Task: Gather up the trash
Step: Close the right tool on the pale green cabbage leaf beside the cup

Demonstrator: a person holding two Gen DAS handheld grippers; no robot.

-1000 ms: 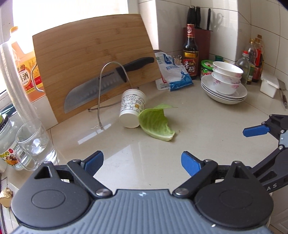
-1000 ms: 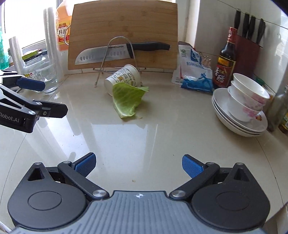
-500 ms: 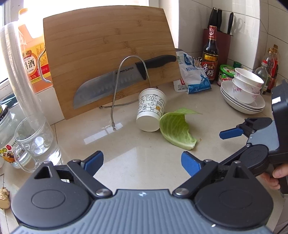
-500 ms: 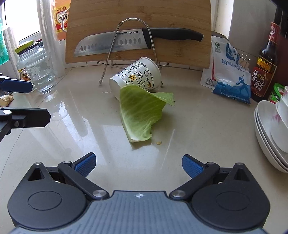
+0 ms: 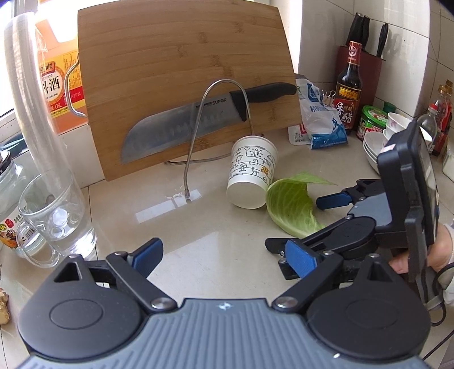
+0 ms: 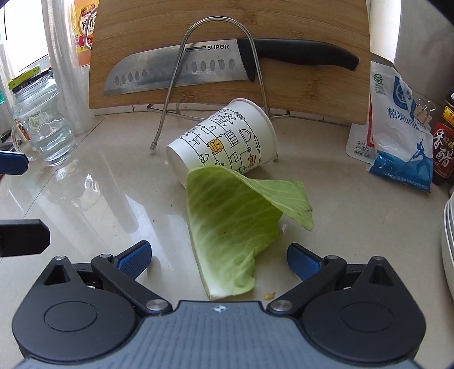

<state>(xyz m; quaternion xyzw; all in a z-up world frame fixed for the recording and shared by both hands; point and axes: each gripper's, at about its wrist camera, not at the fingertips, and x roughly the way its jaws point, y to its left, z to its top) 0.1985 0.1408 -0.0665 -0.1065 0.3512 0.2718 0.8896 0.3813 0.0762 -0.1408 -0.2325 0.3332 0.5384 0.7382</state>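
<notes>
A green cabbage leaf lies on the counter against a tipped white paper cup with printed drawings. My right gripper is open, its fingers on either side of the leaf's near end, not touching it. In the left wrist view the leaf and cup lie ahead to the right, and the right gripper shows beside the leaf. My left gripper is open and empty over bare counter, short of the cup.
A bamboo cutting board with a knife on a wire rack stands behind the cup. A glass mug and jars stand at the left. A salt bag, vinegar bottle and stacked bowls stand at the right.
Both grippers have moved forward toward the cup and leaf. The right gripper now has its open fingers around the leaf's near end. Neither has closed.
</notes>
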